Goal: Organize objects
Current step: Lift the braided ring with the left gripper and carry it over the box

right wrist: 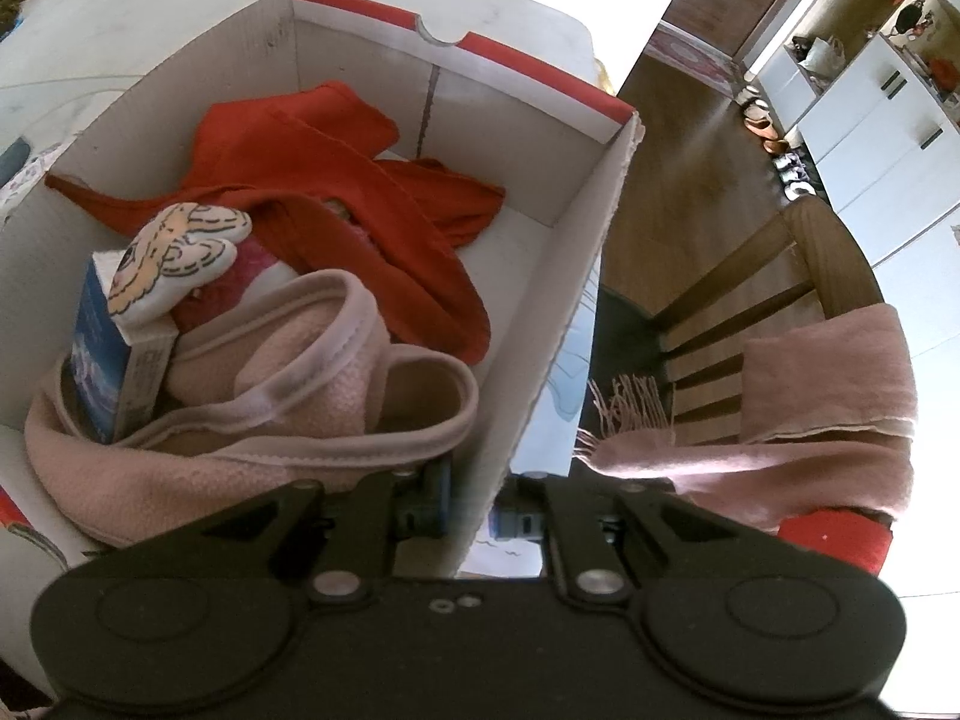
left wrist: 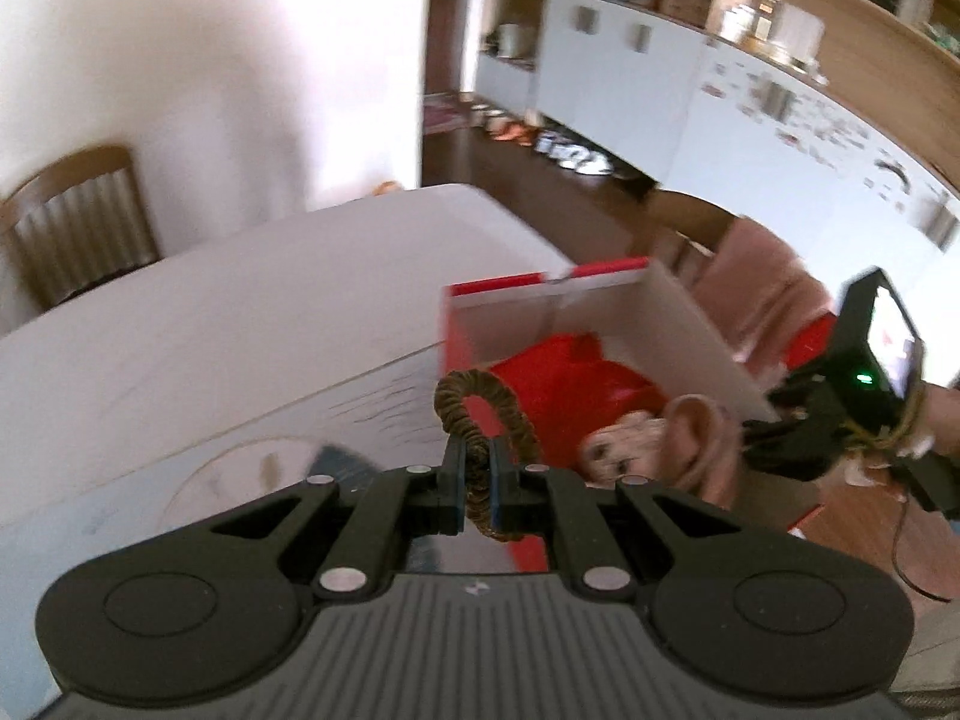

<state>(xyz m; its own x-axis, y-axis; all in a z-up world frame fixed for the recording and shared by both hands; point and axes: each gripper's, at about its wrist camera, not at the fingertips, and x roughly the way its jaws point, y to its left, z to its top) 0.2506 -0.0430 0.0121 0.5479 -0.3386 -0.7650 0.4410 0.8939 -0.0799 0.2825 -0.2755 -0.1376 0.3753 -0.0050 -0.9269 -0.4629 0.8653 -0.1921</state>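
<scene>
My left gripper point(left wrist: 477, 489) is shut on a brown braided ring point(left wrist: 480, 414) and holds it above the table, just left of an open red-and-white cardboard box point(left wrist: 678, 312). The box point(right wrist: 576, 228) holds a red cloth point(right wrist: 372, 180), a pink fleece garment point(right wrist: 288, 396), a small blue carton point(right wrist: 99, 360) and a white cartoon plush point(right wrist: 174, 252). My right gripper point(right wrist: 474, 516) straddles the box's near right wall, one finger inside and one outside, closed on the wall. It also shows in the left wrist view point(left wrist: 798, 438), at the box's right side.
The box stands on a white table point(left wrist: 210, 312). A wooden chair point(right wrist: 780, 312) with a pink scarf point(right wrist: 828, 396) draped over it stands right of the box. Another chair point(left wrist: 78, 222) is at the table's far left. White cabinets point(left wrist: 720, 102) line the far wall.
</scene>
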